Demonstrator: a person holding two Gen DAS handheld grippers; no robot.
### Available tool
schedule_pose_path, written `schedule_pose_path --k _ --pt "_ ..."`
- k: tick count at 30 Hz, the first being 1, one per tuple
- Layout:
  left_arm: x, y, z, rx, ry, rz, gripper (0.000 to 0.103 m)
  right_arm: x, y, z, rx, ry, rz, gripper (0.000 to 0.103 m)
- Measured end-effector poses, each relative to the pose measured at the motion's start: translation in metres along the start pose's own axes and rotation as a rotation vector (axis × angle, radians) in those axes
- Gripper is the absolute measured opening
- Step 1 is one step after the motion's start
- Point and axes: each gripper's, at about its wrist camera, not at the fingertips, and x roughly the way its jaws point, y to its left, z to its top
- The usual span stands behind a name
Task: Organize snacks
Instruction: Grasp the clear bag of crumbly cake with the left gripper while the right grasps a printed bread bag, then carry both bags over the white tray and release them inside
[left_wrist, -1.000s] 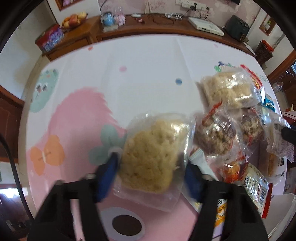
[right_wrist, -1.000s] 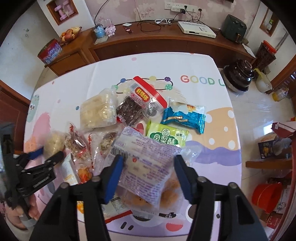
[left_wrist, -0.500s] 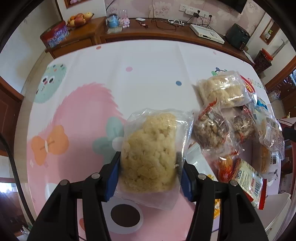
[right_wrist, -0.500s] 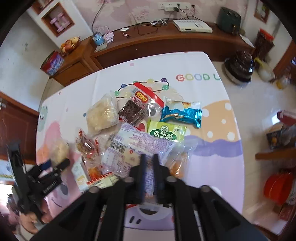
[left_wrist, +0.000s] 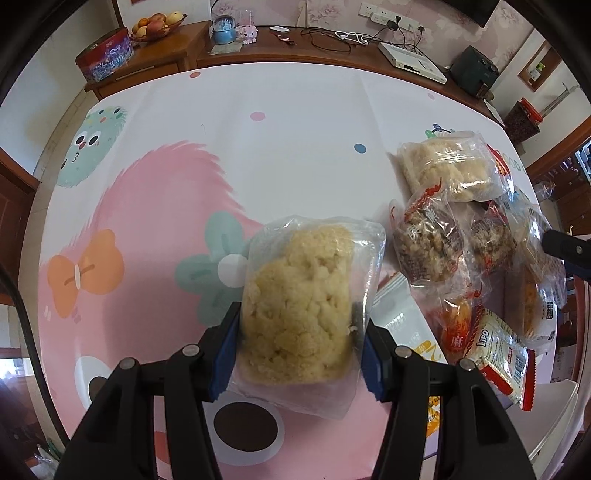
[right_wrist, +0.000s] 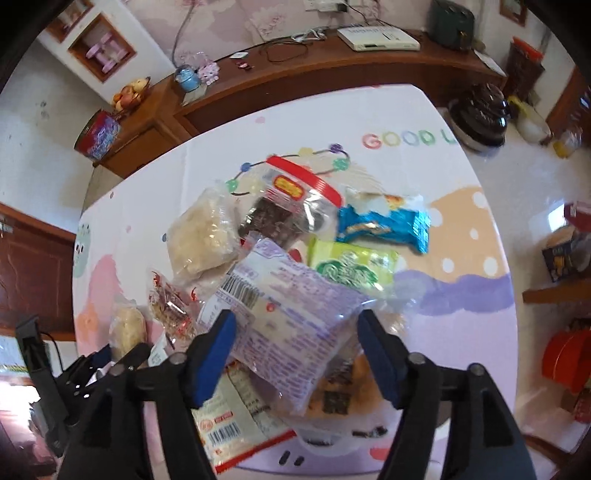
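**Two grippers, a snack packet between each pair of fingers**

The left gripper (left_wrist: 297, 350) is closed on a clear bag of pale crumbly puffed snack (left_wrist: 306, 314), blue pads pressed to both its sides, lifted above the pink part of the tablecloth (left_wrist: 155, 206). The right gripper (right_wrist: 297, 354) stands wide apart around a purple-printed packet (right_wrist: 291, 314); I cannot tell whether its pads touch the wrapper. Just beyond lies the heap: a green packet (right_wrist: 351, 266), a blue packet (right_wrist: 384, 225), a red-rimmed clear bag (right_wrist: 295, 199) and another pale snack bag (right_wrist: 203, 236), crowded together, some overlapping. A wooden sideboard (right_wrist: 332, 70) runs along the wall behind the table.
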Motion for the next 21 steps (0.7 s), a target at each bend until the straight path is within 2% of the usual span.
schedule_pose_path --k 9,10,11,16,21 --pt "0.003 -0.005 0.001 0.012 -0.003 0.006 0.056 0.013 0.029 0.004 -0.131 -0.036 -0.088 0.070" --pt "0.002 -0.005 0.000 0.011 -0.004 0.005 0.056 0.014 0.031 0.004 -0.142 -0.035 -0.093 0.068" --pt "0.002 -0.005 0.000 0.010 -0.004 0.003 0.056 0.015 0.032 0.005 -0.149 -0.035 -0.095 0.062" --pt "0.002 -0.001 -0.001 0.000 -0.003 -0.012 0.056 0.011 0.033 0.002 -0.176 -0.047 -0.069 0.049" --pt "-0.010 0.001 -0.007 -0.002 -0.042 -0.016 0.055 -0.003 0.024 -0.002 -0.145 -0.063 -0.006 0.045"
